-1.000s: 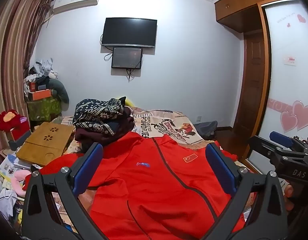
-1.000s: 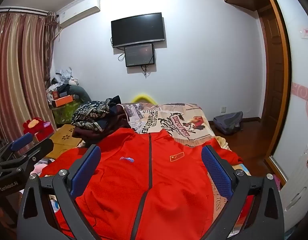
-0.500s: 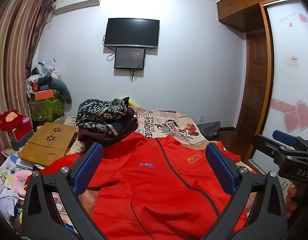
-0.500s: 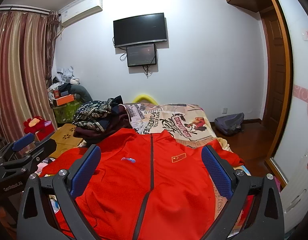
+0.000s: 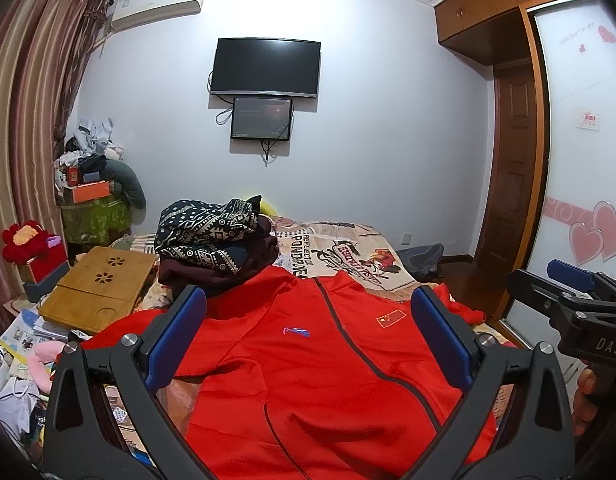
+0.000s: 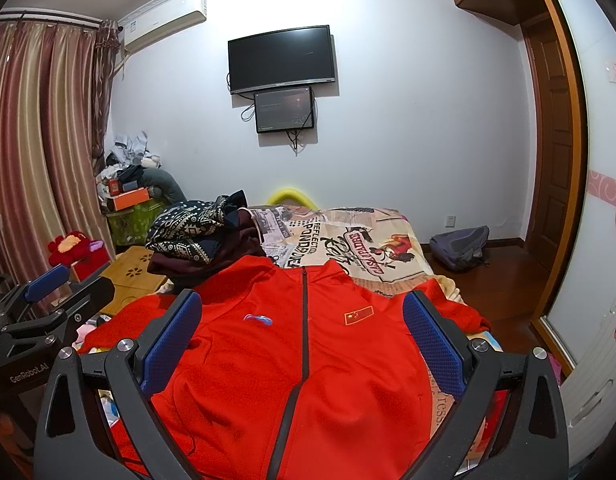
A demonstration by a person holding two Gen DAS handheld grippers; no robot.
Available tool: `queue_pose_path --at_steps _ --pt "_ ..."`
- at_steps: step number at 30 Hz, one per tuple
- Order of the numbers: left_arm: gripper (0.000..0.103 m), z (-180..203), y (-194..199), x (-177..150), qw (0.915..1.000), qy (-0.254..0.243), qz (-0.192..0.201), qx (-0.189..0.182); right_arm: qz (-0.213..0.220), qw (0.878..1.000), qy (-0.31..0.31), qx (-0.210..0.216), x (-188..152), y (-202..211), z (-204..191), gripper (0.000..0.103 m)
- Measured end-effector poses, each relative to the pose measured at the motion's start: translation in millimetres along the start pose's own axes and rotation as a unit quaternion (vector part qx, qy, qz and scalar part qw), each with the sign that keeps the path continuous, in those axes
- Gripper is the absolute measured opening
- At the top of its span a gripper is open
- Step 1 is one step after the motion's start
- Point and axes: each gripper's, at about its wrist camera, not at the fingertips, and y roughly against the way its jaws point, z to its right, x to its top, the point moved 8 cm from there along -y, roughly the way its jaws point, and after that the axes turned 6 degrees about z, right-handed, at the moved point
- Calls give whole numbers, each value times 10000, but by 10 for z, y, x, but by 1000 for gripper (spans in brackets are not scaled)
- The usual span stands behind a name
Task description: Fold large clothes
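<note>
A bed (image 5: pixel 347 248) with a printed cover is shown below a wall-mounted television (image 5: pixel 266 67). A red jacket (image 5: pixel 327 368), zipped and front-up, is spread flat ahead of and beneath both pairs of jaws. The left gripper (image 5: pixel 308 336) and right gripper (image 6: pixel 302 336) are held wide open above it, nothing being grasped.

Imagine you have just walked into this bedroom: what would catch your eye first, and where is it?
The bright red jacket spread front-up on the bed, zipped, fills the foreground between both open grippers. Behind its collar, to the left, sits a pile of dark patterned clothes. On the far wall hangs a black television with a smaller screen just below it.
</note>
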Motion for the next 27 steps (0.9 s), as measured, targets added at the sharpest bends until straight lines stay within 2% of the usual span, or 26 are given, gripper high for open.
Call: queue_pose_path --at_steps 27 --pt "103 -23 28 18 10000 -10 29 25 -4 10000 79 26 -9 -5 -51 100"
